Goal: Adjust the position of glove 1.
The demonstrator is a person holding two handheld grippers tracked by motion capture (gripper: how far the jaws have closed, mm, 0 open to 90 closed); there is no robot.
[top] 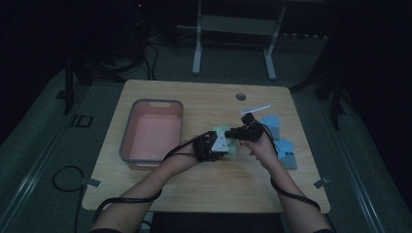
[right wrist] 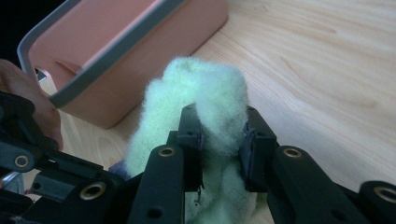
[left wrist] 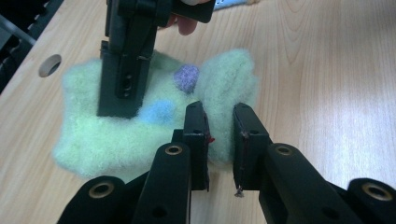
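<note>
Both grippers are pinching the fuzzy green sock (left wrist: 140, 130) at mid-frame: left gripper (left wrist: 219, 140) gripping its near edge, right gripper (right wrist: 219, 140) clamping a bunched fold. Raising both evenly should be keeping it taut toward the pink bin (right wrist: 116, 51) at upper left.

High view: very dim and underexposed, with a bluish-grey cast. Room surroundings fall off to near black; only the table (top: 194, 189) top reads as mid-tone. Detail at the hands is soft and noisy. Shadows are faint and diffuse, with no hard edges.

Left gripper view: well lit and warm. A broad glare patch shows on the wood at right. The fuzzy green sock (left wrist: 107, 135) is reasonably sharp; the nearest black jaws are slightly soft.

Right gripper view: bright, with even light on the wood grain and a mild sheen at upper right. The top-left corner is black. The pink bin (right wrist: 116, 56) is slightly soft.
</note>
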